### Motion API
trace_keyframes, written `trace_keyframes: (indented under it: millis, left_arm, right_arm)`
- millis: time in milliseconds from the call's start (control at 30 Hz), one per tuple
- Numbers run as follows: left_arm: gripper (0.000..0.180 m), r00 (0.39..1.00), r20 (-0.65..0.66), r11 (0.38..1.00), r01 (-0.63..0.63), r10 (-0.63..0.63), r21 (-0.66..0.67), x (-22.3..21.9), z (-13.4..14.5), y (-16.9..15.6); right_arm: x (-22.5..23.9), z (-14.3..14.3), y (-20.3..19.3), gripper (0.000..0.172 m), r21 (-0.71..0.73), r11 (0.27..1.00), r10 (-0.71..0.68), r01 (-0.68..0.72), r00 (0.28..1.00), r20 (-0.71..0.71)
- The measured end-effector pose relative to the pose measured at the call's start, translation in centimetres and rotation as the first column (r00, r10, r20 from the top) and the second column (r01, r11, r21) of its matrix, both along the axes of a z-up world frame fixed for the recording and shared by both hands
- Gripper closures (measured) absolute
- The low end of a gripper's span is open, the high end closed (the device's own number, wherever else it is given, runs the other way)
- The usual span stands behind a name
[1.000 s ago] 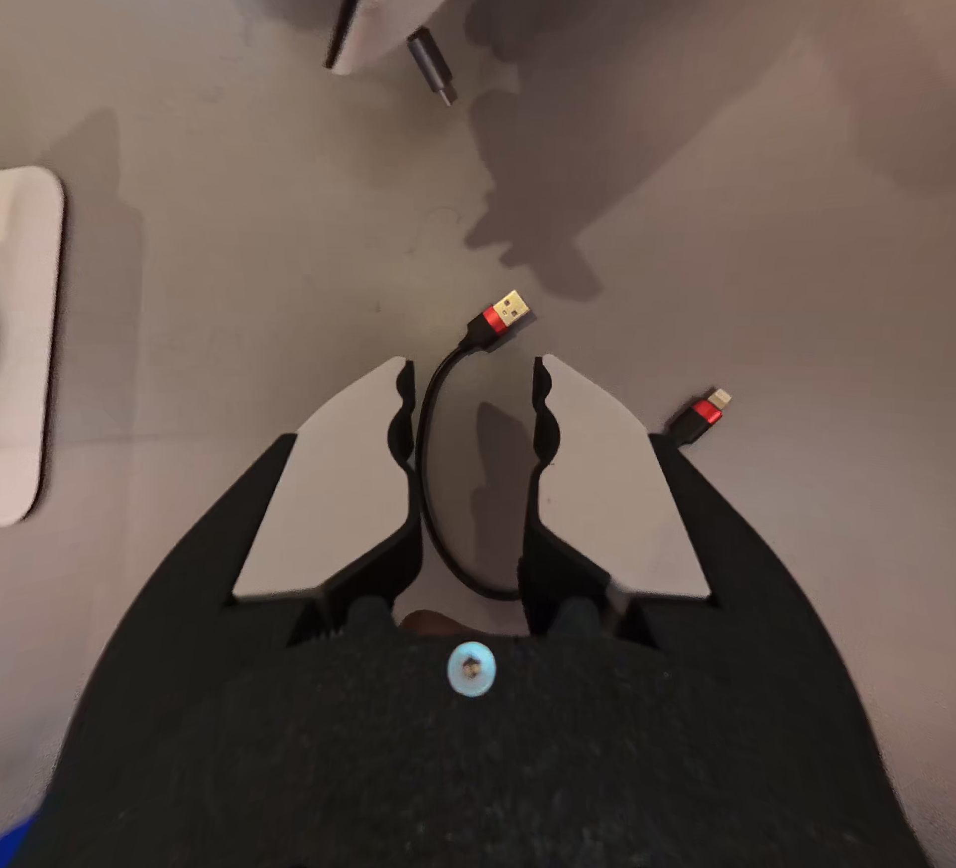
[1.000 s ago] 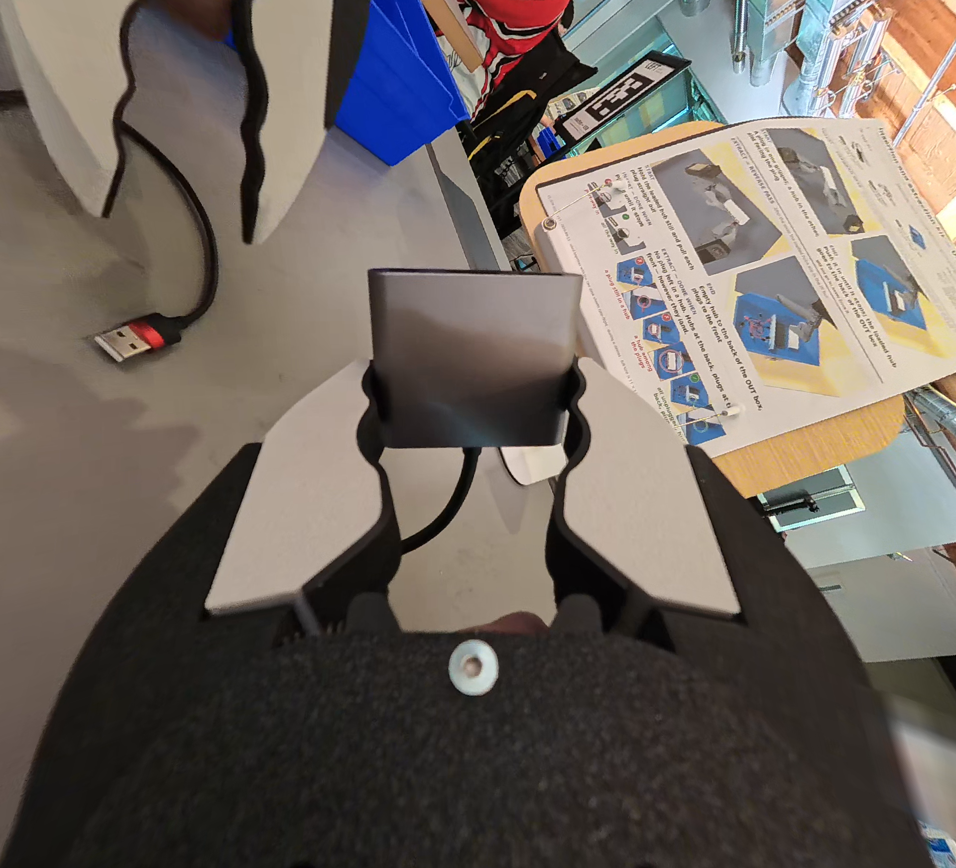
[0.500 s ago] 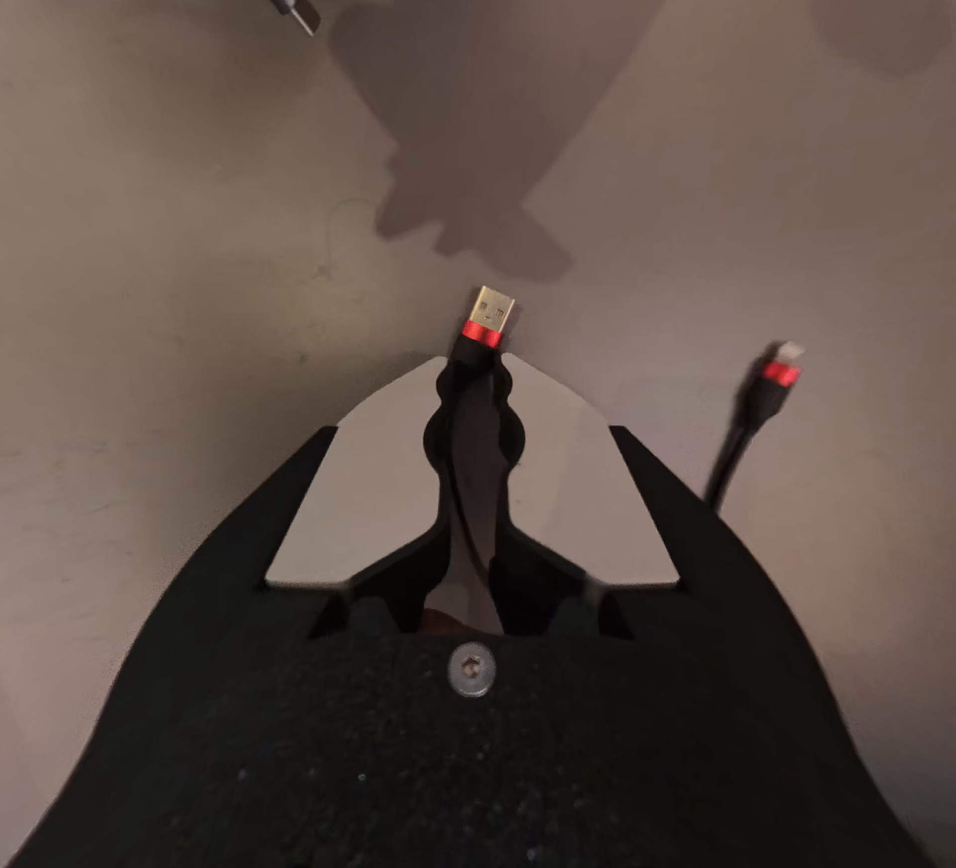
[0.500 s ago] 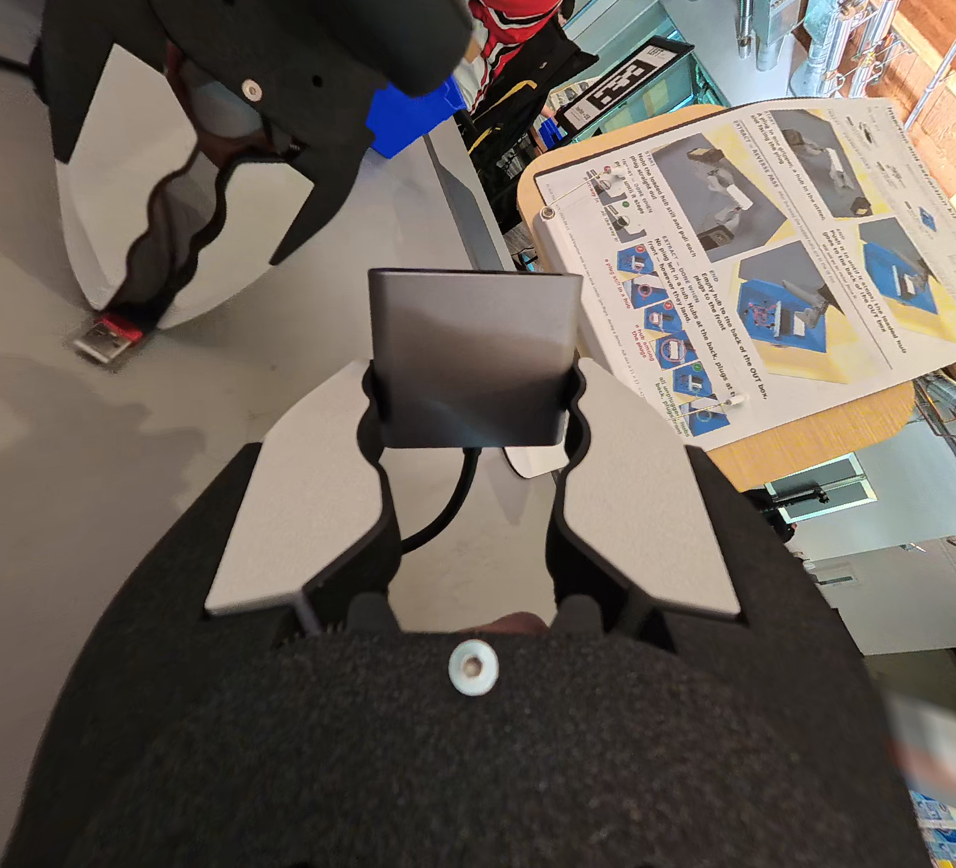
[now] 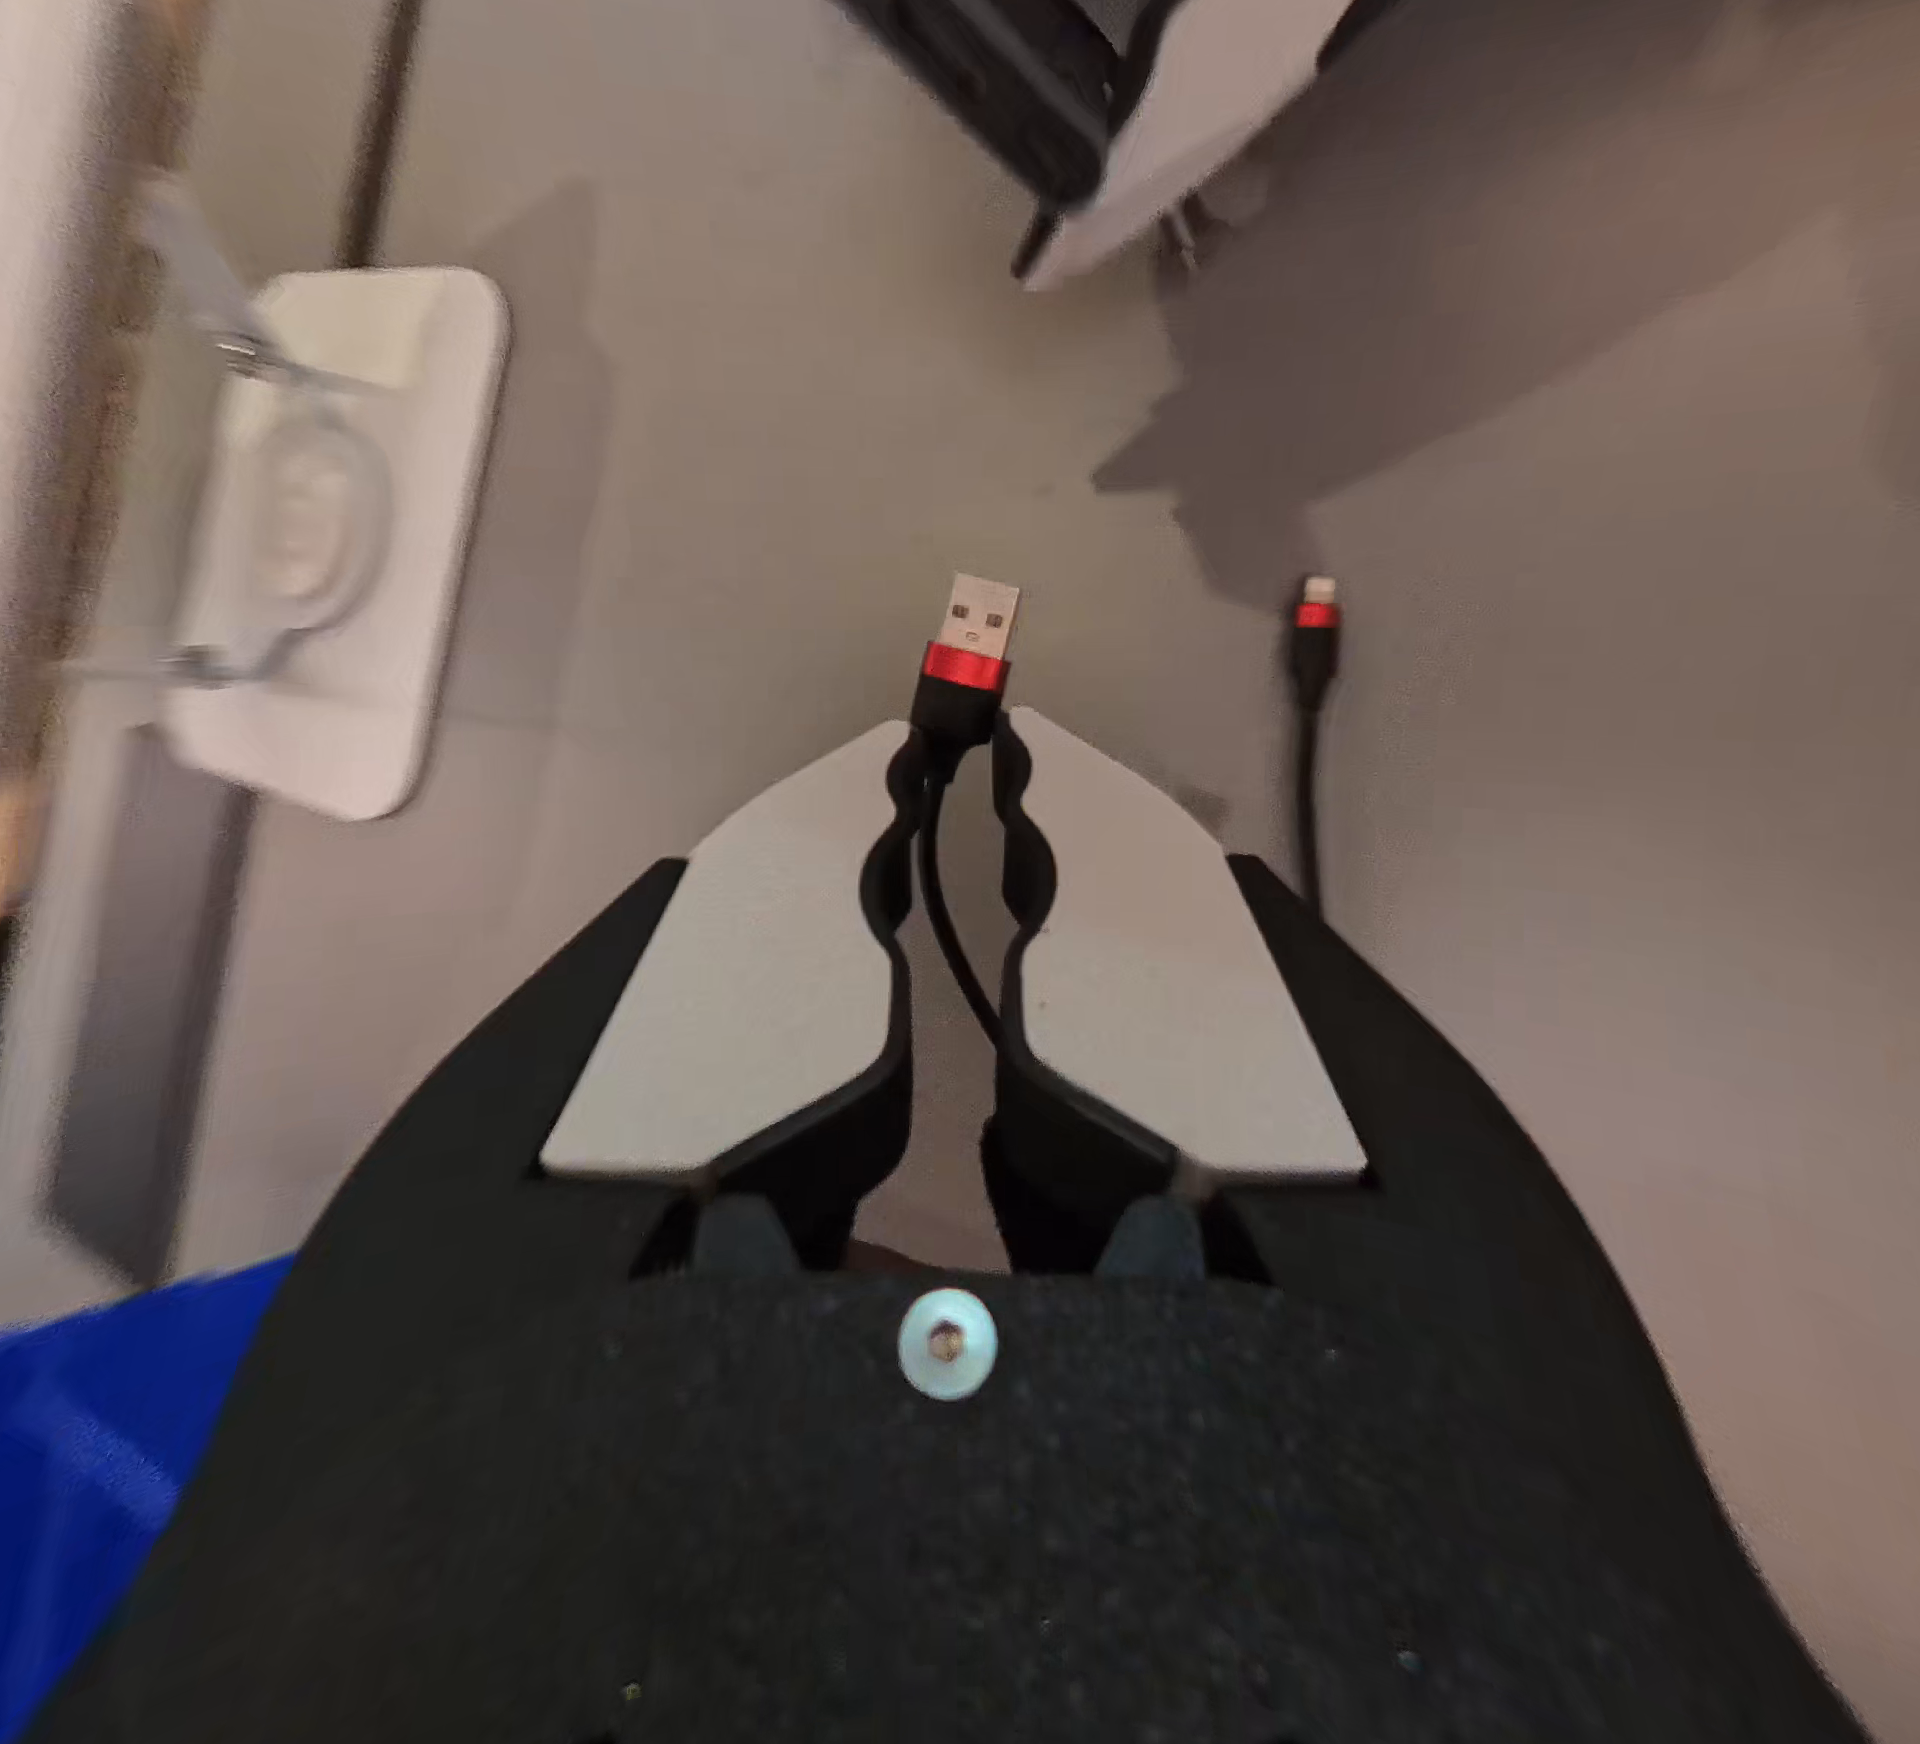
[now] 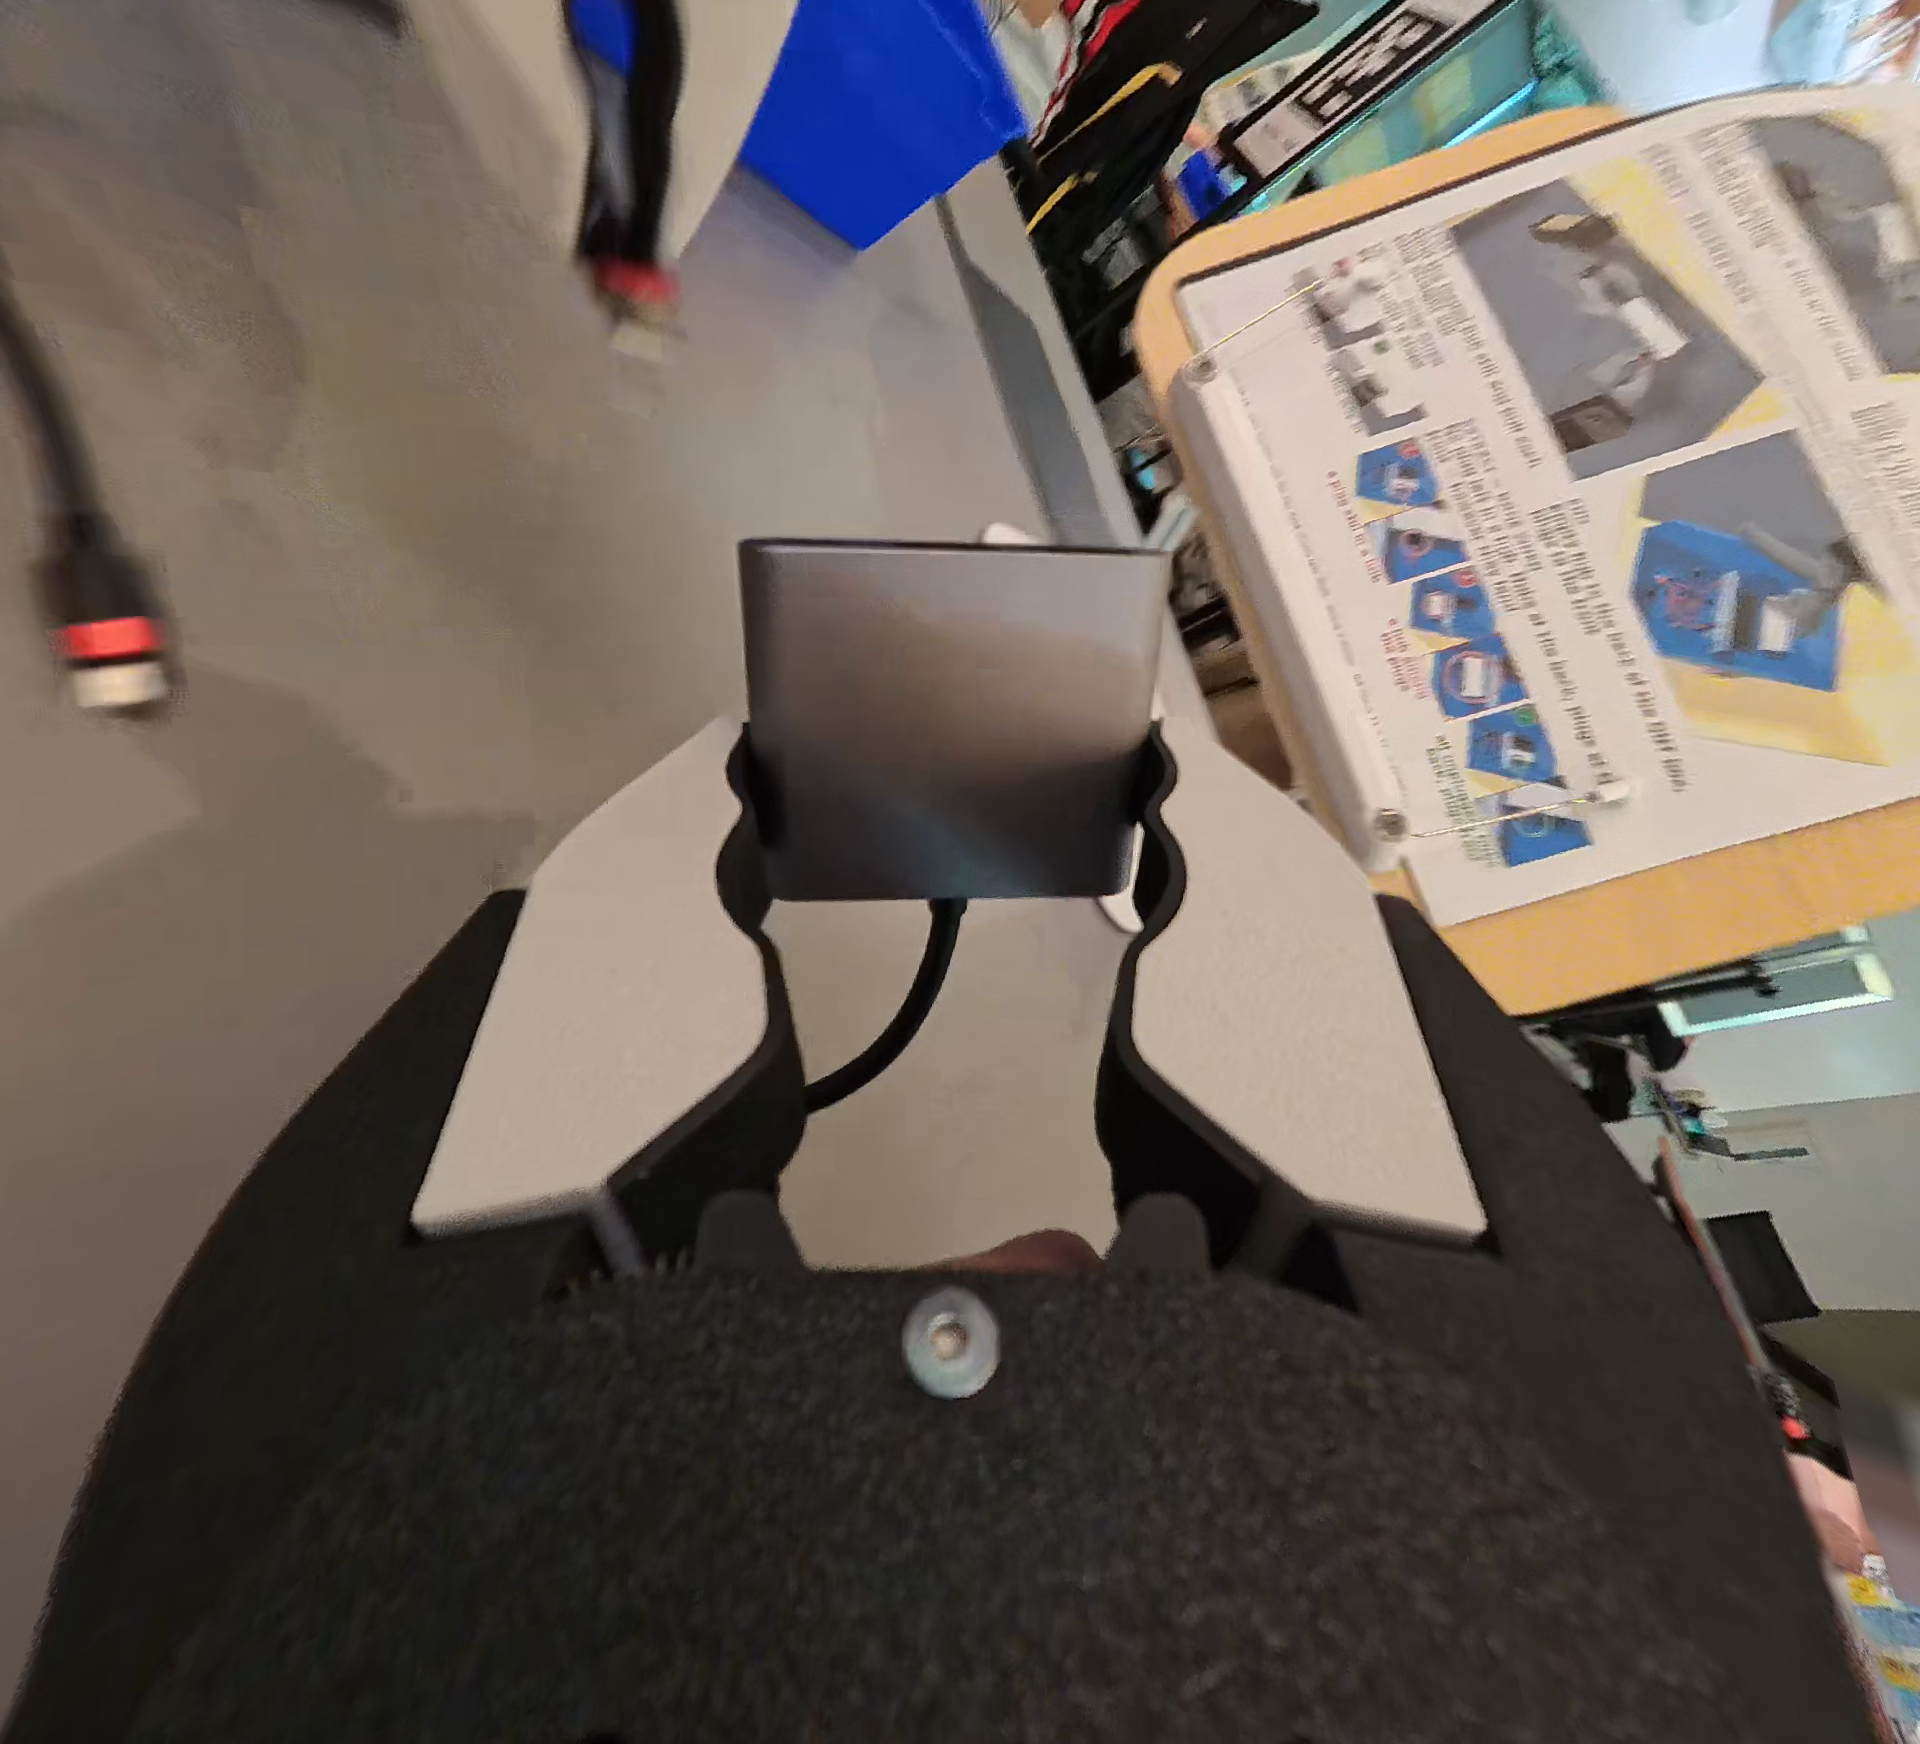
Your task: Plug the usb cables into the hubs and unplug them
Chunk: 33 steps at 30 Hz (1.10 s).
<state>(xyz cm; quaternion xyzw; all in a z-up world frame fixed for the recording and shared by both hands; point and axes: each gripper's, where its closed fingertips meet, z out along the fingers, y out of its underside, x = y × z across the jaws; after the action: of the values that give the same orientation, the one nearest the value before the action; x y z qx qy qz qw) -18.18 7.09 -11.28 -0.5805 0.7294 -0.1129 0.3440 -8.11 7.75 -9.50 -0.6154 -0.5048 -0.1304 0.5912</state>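
My left gripper (image 5: 956,730) is shut on the black USB cable just behind its red collar. The metal USB plug (image 5: 979,619) sticks out past the fingertips, lifted off the grey table (image 5: 727,344). The cable's other small connector (image 5: 1317,605) hangs to the right. My right gripper (image 6: 951,759) is shut on a dark grey hub (image 6: 951,718), its own cable trailing back between the fingers. In the left wrist view the hub (image 5: 935,1) shows at the top, port side towards the plug. In the right wrist view the left gripper's plug (image 6: 634,307) is at upper left.
A white tray-like pad (image 5: 332,541) lies on the table to the left. A blue bin (image 6: 873,53) stands at the table's back. A wooden board with a printed instruction sheet (image 6: 1558,499) is at the right, past the table edge.
My left gripper's pads came together on the cable behind the plug and lifted it off the table. It turned towards the hub, which now looms closer. The right gripper kept its hold.
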Motion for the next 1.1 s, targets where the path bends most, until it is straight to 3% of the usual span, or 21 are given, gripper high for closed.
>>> trace_keyframes:
  millis: [100,200,367,533,700,1100]
  left_arm:
    - [0.169,1.0,0.028,0.977,-0.003,-0.003,0.214,-0.4,2.9,-0.9]
    - [0.169,1.0,0.016,0.907,-0.031,0.027,0.42,-0.7,4.3,-0.8]
    - [0.169,0.996,0.009,0.82,-0.077,0.088,0.567,-0.6,3.9,-1.0]
    - [0.169,0.986,0.062,0.738,-0.157,0.154,0.656,-0.2,4.4,-1.6]
    - [0.169,0.985,0.051,0.701,-0.154,0.166,0.697,1.1,4.2,-2.5]
    - [0.169,0.988,-0.028,0.716,-0.091,0.152,0.692,2.6,3.0,-2.1]
  right_arm:
    - [-0.6,-1.3,-0.1,0.103,-0.068,0.998,0.01,-0.007,0.999,0.036]
    - [-1.1,-1.0,-0.5,0.103,-0.078,0.997,0.019,-0.016,0.999,0.036]
    - [-1.8,-1.0,-1.0,0.103,-0.101,0.994,0.045,-0.041,0.998,0.037]
    - [-2.3,-1.1,-1.3,0.103,-0.111,0.992,0.066,-0.061,0.997,0.037]
    - [-2.3,-1.2,-1.3,0.103,-0.093,0.993,0.072,-0.067,0.996,0.05]
    - [-2.2,-1.2,-1.2,0.103,-0.038,0.998,0.062,-0.058,0.992,0.111]
